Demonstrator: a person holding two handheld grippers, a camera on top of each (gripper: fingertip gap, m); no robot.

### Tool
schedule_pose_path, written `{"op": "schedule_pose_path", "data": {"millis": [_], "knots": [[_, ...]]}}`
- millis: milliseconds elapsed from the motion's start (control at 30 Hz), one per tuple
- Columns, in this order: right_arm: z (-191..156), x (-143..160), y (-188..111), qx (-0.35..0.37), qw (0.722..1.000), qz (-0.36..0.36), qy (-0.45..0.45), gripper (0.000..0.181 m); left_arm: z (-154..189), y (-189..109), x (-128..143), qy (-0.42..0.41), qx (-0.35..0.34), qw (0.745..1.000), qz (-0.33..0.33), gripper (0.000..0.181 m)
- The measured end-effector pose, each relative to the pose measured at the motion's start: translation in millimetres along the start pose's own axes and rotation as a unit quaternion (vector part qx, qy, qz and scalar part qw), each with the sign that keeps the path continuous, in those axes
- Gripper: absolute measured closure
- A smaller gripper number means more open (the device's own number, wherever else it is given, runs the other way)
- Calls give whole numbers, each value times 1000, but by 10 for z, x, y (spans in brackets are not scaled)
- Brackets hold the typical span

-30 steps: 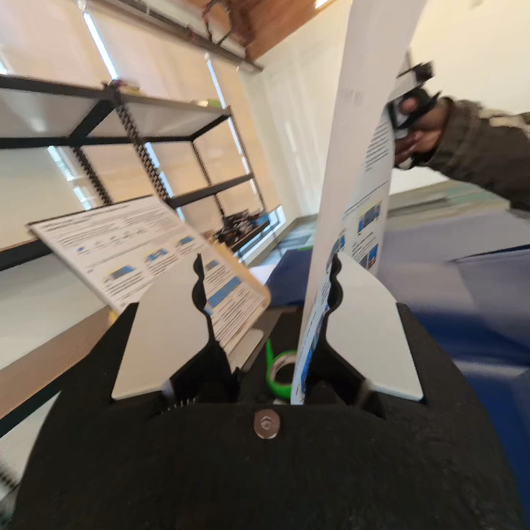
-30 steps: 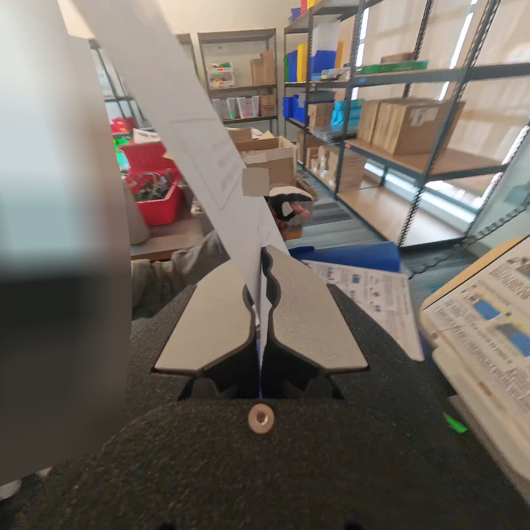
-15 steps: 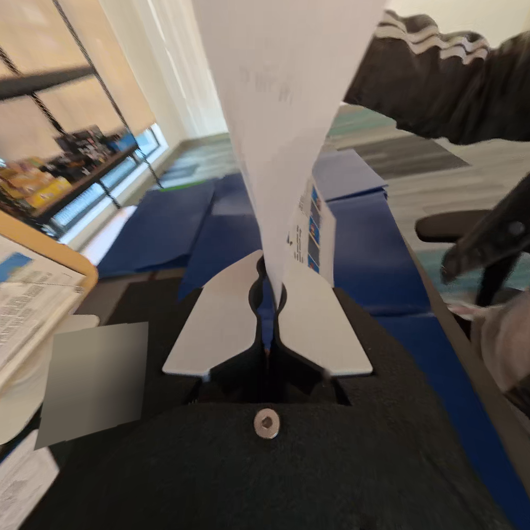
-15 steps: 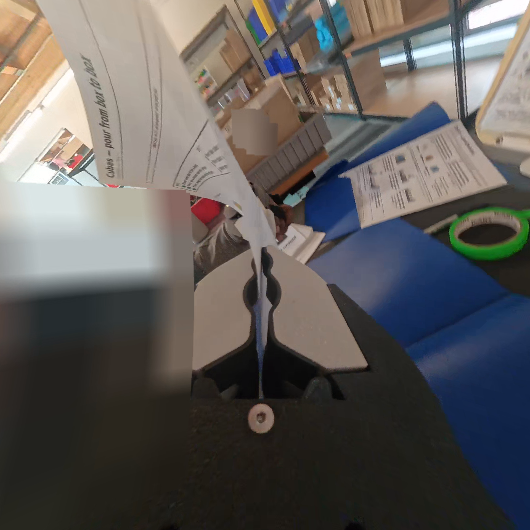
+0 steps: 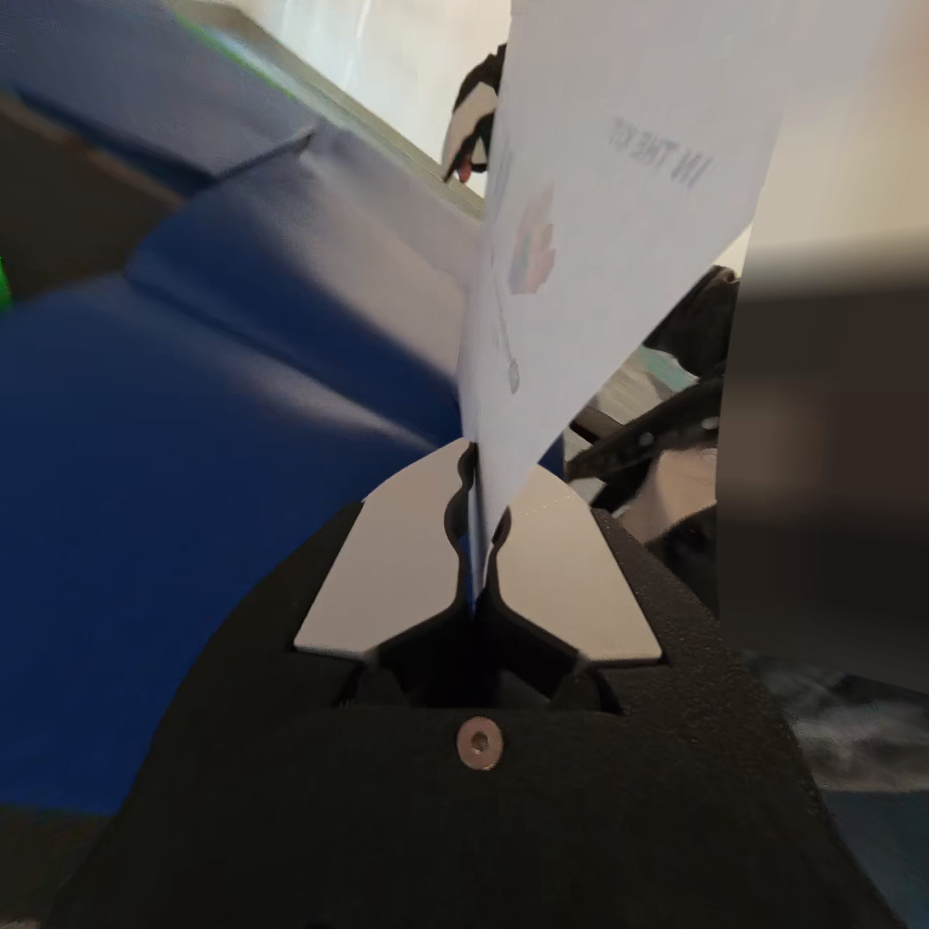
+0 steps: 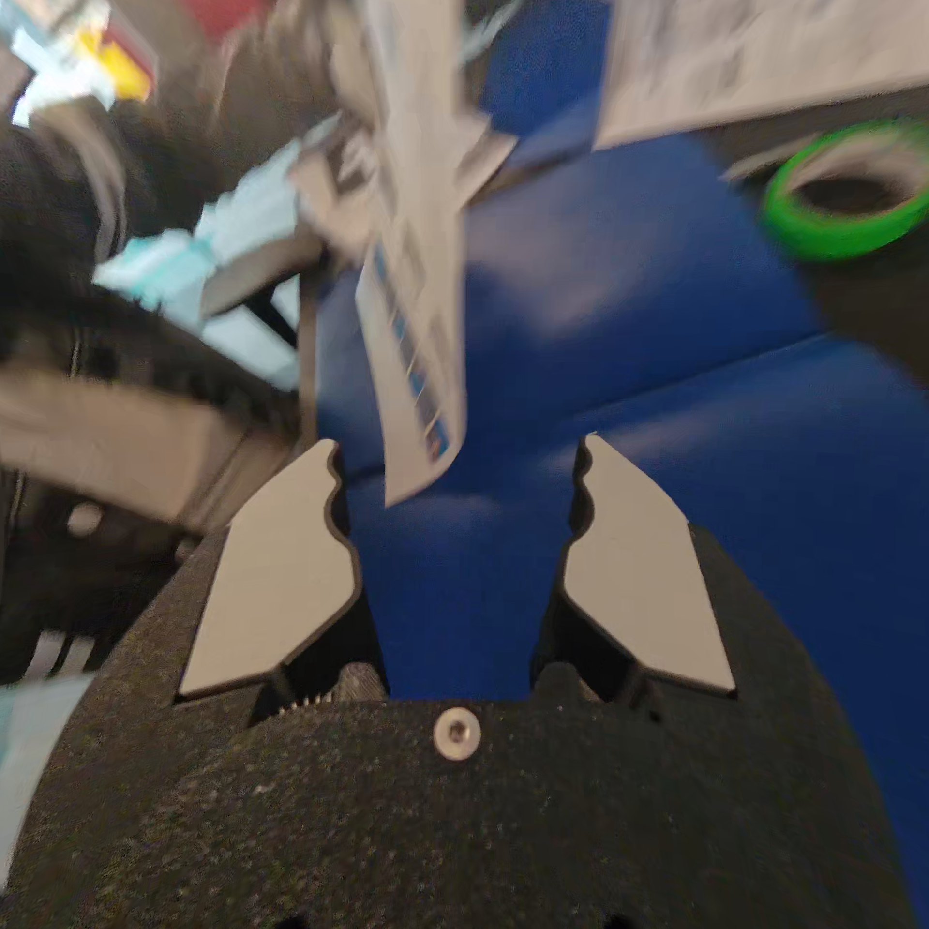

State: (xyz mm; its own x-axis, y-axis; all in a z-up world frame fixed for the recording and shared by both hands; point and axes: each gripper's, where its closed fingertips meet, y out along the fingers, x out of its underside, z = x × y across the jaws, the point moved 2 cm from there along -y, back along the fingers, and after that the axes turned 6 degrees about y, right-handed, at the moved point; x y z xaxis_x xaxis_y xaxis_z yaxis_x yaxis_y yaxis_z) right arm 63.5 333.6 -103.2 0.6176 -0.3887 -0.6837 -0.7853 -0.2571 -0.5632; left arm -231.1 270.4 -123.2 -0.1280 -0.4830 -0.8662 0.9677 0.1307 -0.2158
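Note:
My left gripper (image 5: 475, 452) is shut on the lower edge of a white printed sheet of paper (image 5: 593, 216), which stands up from the jaws over blue folders (image 5: 211, 402). My right gripper (image 6: 457, 447) is open and empty above a blue folder (image 6: 628, 311). The same sheet (image 6: 417, 321) hangs in front of it in the right wrist view, its lower corner just beyond the fingertips and not touching them. Both views are blurred by motion.
A green tape roll (image 6: 844, 201) lies at the right on the dark table. Another printed sheet (image 6: 754, 65) lies at the top right. A person's dark sleeve (image 6: 65, 261) is at the left. A chair base (image 5: 648, 437) shows past the table edge. Left tips to right tips: about 30 cm. Left tips and right tips are each some 35 cm from the green tape roll (image 6: 844, 201).
My right gripper has opened and let go of the sheet. My left gripper closed on the sheet earlier and still holds it. Both views have swung down towards the blue folders.

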Motion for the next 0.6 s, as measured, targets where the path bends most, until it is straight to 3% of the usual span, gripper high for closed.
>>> {"op": "schedule_pose_path", "data": {"millis": [100,200,467,600], "knots": [[-46,580,318,-61,991,-117,12,101,-178,-96,298,-65,-8,998,-13,180],[21,901,632,-103,977,-184,24,102,-336,-99,480,-80,-19,996,-32,180],[16,968,1240,-191,945,-265,-28,106,-524,22,715,-102,1,992,-73,180],[-180,1195,1337,-249,890,-380,-26,114,-616,112,871,-117,2,989,-86,178]]}}
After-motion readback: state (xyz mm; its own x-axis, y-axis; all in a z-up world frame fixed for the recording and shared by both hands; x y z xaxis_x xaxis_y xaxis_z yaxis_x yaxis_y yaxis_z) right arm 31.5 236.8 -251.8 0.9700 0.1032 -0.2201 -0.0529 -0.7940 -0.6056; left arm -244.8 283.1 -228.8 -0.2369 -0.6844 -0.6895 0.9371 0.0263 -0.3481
